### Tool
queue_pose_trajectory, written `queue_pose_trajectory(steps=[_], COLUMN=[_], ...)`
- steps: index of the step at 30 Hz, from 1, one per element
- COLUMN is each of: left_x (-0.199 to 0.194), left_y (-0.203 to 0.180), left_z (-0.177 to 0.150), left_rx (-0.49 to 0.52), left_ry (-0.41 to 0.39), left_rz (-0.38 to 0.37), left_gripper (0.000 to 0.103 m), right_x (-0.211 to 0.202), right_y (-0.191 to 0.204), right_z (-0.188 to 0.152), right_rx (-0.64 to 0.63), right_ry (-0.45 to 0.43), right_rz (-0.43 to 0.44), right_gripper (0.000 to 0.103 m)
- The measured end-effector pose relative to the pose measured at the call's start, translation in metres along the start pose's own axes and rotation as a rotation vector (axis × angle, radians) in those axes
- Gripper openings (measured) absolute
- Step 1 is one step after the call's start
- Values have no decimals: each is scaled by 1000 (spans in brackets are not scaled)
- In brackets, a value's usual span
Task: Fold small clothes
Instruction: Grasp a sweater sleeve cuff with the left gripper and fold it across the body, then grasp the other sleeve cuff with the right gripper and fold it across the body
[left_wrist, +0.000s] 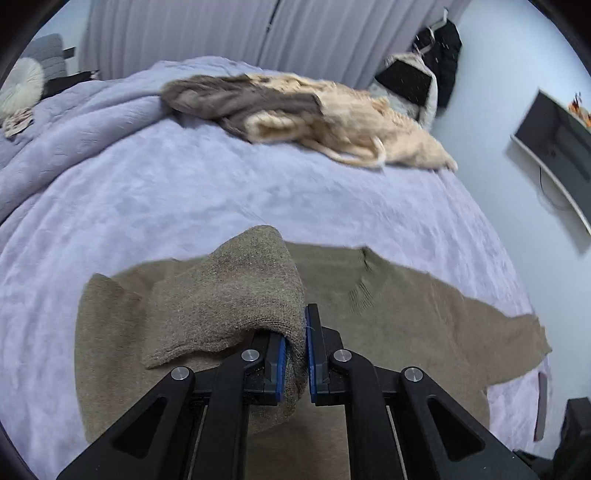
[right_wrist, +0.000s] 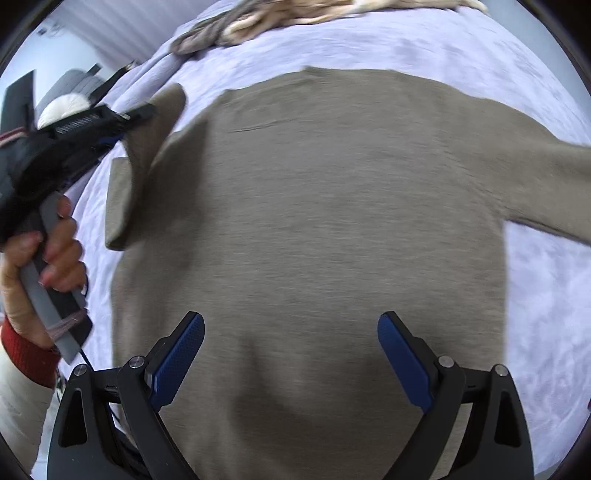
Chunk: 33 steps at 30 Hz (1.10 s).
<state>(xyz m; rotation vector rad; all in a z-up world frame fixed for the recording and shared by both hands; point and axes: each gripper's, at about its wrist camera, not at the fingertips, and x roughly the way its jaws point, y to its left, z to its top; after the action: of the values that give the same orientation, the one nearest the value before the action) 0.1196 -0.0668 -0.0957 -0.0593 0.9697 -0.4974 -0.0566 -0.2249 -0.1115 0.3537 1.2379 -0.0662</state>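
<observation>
Early stage: left gripper (left_wrist: 295, 354) clamped on taupe sweater (right_wrist: 314, 221) sleeve (left_wrist: 236, 295), lifting it inward; right gripper (right_wrist: 291, 354) apart, empty; body, other sleeve unfolded.

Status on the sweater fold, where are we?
Done: brown sweater lies spread flat on the lavender blanket. In hand: left gripper is shut on the sleeve, lifted over the body. Right gripper is open and empty above the torso. Left: the other sleeve, body folds, and the pile of clothes.

sweater (right_wrist: 332, 221) hem cut off, sleeve (right_wrist: 554, 184) cropped
</observation>
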Motion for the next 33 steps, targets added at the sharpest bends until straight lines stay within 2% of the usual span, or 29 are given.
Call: queue_pose_trajectory(steps=[2, 4, 5, 7, 9, 12, 15, 18, 21, 24, 28, 29, 31, 32, 33], left_x=[25, 42, 48, 47, 29, -1, -43, -58, -59, -70, -71, -67, -54, -46, -41], left_y=[-25, -44, -50, -53, -53, -56, -33, 28, 90, 127, 125, 123, 119, 117, 116], left_z=[-15, -31, -36, -42, -46, -50, -47, -31, -30, -45, -84, -91, -103, -104, -104], left_rx=[59, 111, 131, 125, 112, 175, 171, 65, -49, -104, -17, -9, -12, -19, -27], left_ry=[61, 90, 108, 126, 85, 61, 14, 2, 65, 100, 198, 223, 257, 260, 250], left_rz=[20, 80, 113, 111, 102, 104, 137, 240, 359, 399, 387, 376, 357, 358, 369], left_gripper=[10, 11, 14, 57, 67, 68, 68, 68, 68, 68, 68, 68, 67, 68, 68], right_x=[0, 1, 0, -1, -3, -7, -9, -10, 4, 39, 89, 101, 116, 119, 114], right_y=[-19, -35, -43, -54, -60, -62, -55, -22, 39, 100, 143, 147, 149, 147, 143], right_z=[-4, -6, -6, -6, -3, 9, 25, 51, 82, 100, 112, 113, 117, 120, 123], right_rx=[32, 62, 76, 92, 92, 79, 30, -91, -309, -566, -747, -770, -782, -762, -722], right_ry=[1, 6, 7, 0, -12, -39, -85, -147, -203, -216, -210, -203, -182, -160, -152], right_rz=[-21, -36, -38, -45, -52, -67, -77, -67, -63, -160, -310, -359, -412, -383, -353], right_gripper=[96, 96, 96, 96, 96, 96, 96, 96, 96, 95, 89, 87, 66, 27, 15])
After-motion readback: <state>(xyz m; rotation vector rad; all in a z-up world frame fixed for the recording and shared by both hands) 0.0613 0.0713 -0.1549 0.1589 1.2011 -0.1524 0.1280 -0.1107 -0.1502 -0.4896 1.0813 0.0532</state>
